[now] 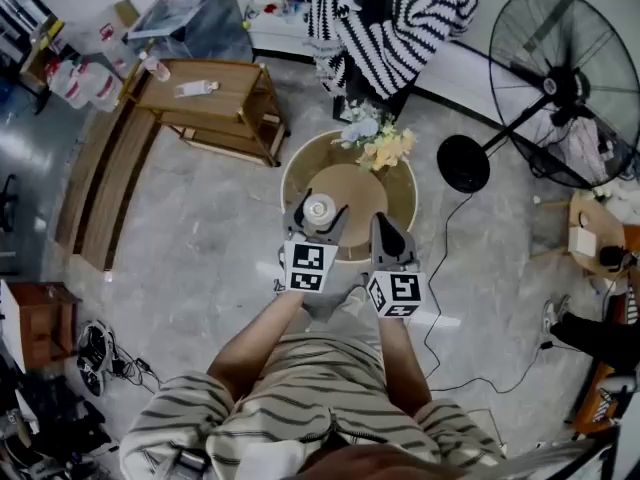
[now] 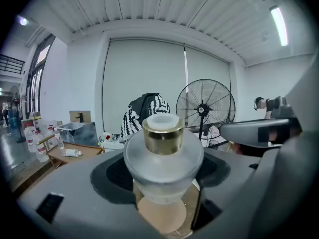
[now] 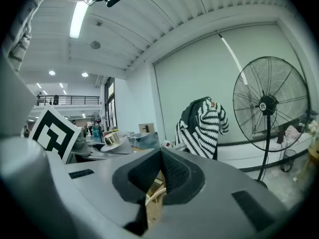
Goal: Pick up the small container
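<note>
The person's forearms (image 1: 262, 336) come first. The left hand-held gripper (image 1: 318, 218) pinches the small container (image 1: 319, 208) (frosted glass, gold collar) over the round table (image 1: 400, 200). The right hand-held gripper (image 1: 388, 233) is pressed together, empty. Flowers (image 1: 378, 140) lie at the table's far edge.

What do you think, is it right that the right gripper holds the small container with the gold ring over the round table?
Not quite: the left gripper holds the small container over the round table. The left gripper view shows its jaws shut on it; the right gripper is shut on nothing.
</note>
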The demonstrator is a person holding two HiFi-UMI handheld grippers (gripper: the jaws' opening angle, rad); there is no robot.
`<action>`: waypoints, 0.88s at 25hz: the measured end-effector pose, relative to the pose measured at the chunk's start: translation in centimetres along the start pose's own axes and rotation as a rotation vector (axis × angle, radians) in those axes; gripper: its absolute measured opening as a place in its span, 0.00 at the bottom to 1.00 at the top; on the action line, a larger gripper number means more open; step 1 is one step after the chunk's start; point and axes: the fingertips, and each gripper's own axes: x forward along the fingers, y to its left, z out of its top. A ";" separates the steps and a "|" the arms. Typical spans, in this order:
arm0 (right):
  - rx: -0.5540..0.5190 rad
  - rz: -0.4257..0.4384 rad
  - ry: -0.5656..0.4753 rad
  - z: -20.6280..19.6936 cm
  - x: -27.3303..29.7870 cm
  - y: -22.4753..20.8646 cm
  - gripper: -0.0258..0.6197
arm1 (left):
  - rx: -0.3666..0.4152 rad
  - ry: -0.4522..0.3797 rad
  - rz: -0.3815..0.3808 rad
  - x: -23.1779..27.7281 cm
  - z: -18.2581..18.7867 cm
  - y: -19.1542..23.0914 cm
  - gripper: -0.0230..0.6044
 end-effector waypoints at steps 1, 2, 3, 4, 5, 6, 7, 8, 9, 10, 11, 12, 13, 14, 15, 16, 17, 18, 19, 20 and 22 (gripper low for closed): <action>-0.006 0.003 -0.007 0.7 -0.2 0.2 0.05 | 0.000 -0.006 -0.003 -0.4 0.6 -0.1 0.56; -0.012 0.005 -0.015 1.4 -0.3 0.4 0.05 | 0.001 -0.014 -0.007 -0.8 1.2 -0.1 0.56; -0.017 0.006 -0.022 1.9 -0.5 0.6 0.05 | 0.002 -0.022 -0.013 -1.2 1.7 -0.2 0.56; -0.021 0.006 -0.028 2.4 -0.7 0.8 0.05 | 0.001 -0.029 -0.018 -1.5 2.2 -0.2 0.56; -0.023 0.006 -0.033 2.7 -0.8 1.0 0.05 | 0.001 -0.035 -0.023 -1.9 2.6 -0.3 0.56; -0.025 0.004 -0.036 3.0 -1.0 1.2 0.05 | 0.003 -0.042 -0.026 -2.4 3.0 -0.3 0.56; -0.026 0.003 -0.039 3.3 -1.2 1.3 0.05 | 0.004 -0.050 -0.028 -2.8 3.4 -0.3 0.56; -0.028 0.001 -0.042 3.6 -1.4 1.4 0.05 | 0.005 -0.058 -0.030 -3.2 3.8 -0.3 0.56; -0.031 -0.001 -0.045 3.9 -1.6 1.4 0.05 | 0.003 -0.067 -0.033 -3.5 4.2 -0.4 0.56; -0.034 -0.003 -0.049 4.2 -1.7 1.4 0.05 | 0.002 -0.075 -0.034 -3.9 4.6 -0.3 0.56; -0.035 -0.005 -0.053 4.6 -1.7 1.5 0.05 | 0.002 -0.082 -0.034 -4.2 5.0 -0.2 0.56; -0.036 -0.006 -0.056 4.9 -1.7 1.6 0.05 | 0.005 -0.089 -0.032 -4.4 5.3 -0.1 0.56; -0.038 -0.006 -0.060 5.1 -1.7 1.7 0.05 | 0.007 -0.095 -0.030 -4.7 5.5 0.1 0.56; -0.040 -0.005 -0.065 5.4 -1.7 1.7 0.05 | 0.007 -0.099 -0.028 -4.8 5.7 0.2 0.56; -0.045 -0.003 -0.070 5.6 -1.7 1.8 0.05 | 0.008 -0.102 -0.027 -4.9 5.8 0.2 0.56; -0.050 -0.002 -0.076 5.8 -1.8 1.8 0.05 | 0.010 -0.105 -0.025 -5.0 5.9 0.3 0.56; -0.053 -0.002 -0.082 6.0 -1.9 1.9 0.05 | 0.011 -0.107 -0.022 -5.1 5.9 0.3 0.56; -0.055 -0.002 -0.089 6.1 -1.9 1.9 0.05 | 0.012 -0.109 -0.020 -5.2 6.0 0.4 0.56; -0.053 -0.003 -0.094 6.2 -1.9 1.9 0.04 | 0.011 -0.111 -0.017 -5.3 6.0 0.5 0.56; -0.050 -0.003 -0.098 6.3 -1.9 1.8 0.04 | 0.011 -0.114 -0.015 -5.5 6.1 0.6 0.56; -0.050 -0.003 -0.106 6.6 -1.8 1.8 0.04 | 0.014 -0.121 -0.011 -5.7 6.4 0.9 0.56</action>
